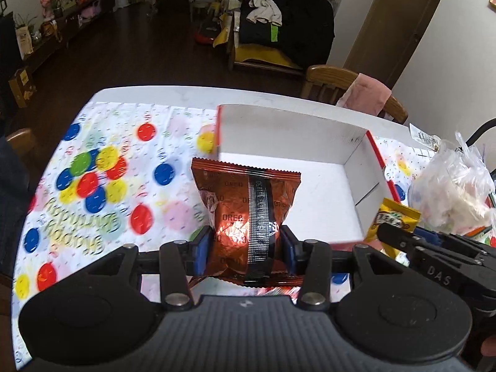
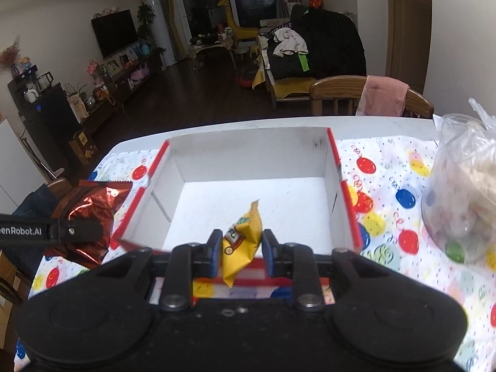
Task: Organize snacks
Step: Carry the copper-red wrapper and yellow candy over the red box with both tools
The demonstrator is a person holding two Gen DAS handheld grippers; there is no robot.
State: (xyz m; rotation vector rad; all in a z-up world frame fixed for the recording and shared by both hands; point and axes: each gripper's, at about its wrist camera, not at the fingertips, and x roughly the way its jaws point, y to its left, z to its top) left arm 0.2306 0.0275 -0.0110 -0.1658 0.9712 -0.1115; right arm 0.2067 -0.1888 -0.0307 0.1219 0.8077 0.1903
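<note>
Both sets of tongs are loaded. Closest in the left wrist view, the left tongs (image 1: pixel 247 249) are clamped on a copper-red Oreo packet (image 1: pixel 245 214) — its long axis stands upright between the blue pads (image 1: pixel 202 249), the crimped top edge leaning toward the box. In the right wrist view the right tongs (image 2: pixel 241 255) pinch a smaller yellow snack packet (image 2: pixel 243 241), also on end, held by its lower half with its top corner tipped to the right.

Just beyond both lies the white box with red edges (image 2: pixel 336 155), open-topped, resting on the balloon-print cloth (image 1: pixel 102 167) that covers the tabletop (image 1: pixel 161 94). Its floor shows bare white; nothing appears to be inside yet. The yellow packet hangs over the box's near rim, almost centred on the opening, so the right hand looks nearer to a drop. The Oreo packet sits off the box's left wall, outside it — I judge it needs to travel rightward and forward before release.

Right of the box, a clear plastic bag (image 2: pixel 462 186) of pale contents rests on the cloth.
</note>
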